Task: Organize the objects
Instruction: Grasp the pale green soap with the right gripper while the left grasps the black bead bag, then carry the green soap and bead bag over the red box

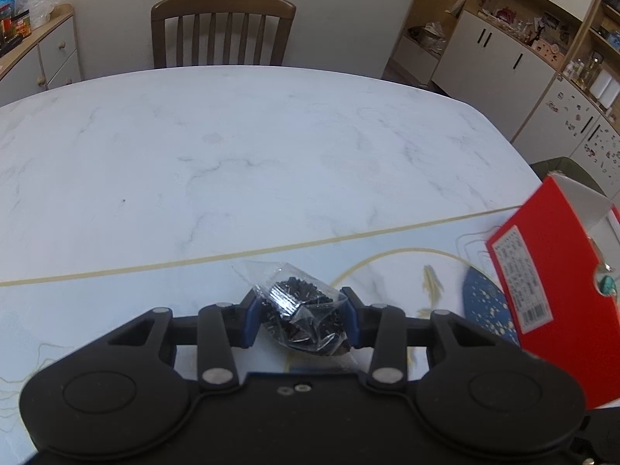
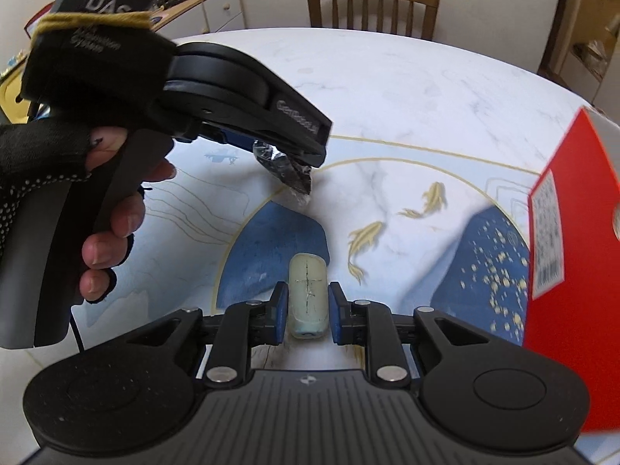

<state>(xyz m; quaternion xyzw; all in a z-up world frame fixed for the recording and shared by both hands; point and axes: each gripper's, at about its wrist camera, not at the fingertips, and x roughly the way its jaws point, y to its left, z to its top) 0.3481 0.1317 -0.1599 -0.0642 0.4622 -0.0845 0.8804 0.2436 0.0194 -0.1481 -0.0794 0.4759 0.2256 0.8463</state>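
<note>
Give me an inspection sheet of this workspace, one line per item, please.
Surface: white marble-look table with a blue and gold fish-patterned mat at the near side.
Job's things: clear plastic bag of small black parts; pale cream block with a drawn cross; red cardboard box at the right.
Clutter: nothing seen on the table.
Grippers: left tool shut on the bag, lifted above the mat in the right wrist view; right tool brackets the block, contact unclear.
Cables: black cord below the left handle.
Surroundings: brown wooden chair, white cabinets, a gloved hand.
</note>
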